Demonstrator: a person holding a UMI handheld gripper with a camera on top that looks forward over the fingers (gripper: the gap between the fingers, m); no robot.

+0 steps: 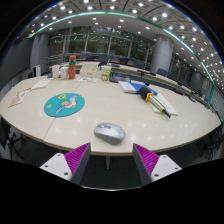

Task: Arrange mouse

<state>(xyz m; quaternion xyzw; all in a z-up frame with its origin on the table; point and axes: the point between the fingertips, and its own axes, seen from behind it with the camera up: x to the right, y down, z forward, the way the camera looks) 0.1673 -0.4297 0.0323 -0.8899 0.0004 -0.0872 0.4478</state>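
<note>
A grey computer mouse [109, 132] lies on the pale table [150, 120], near its front edge. My gripper [111, 160] is open and empty, held low in front of the table edge. The mouse lies just ahead of the two fingers, centred between them and beyond their tips. The magenta pads [78, 157] stand wide apart with only dark floor and a table leg between them.
A round blue mat [64, 104] lies left of the mouse. Papers [28, 92] lie at the far left. A book and dark items [146, 91] lie at the right rear. Bottles and boxes [68, 71] stand at the far left rear. More desks stand behind.
</note>
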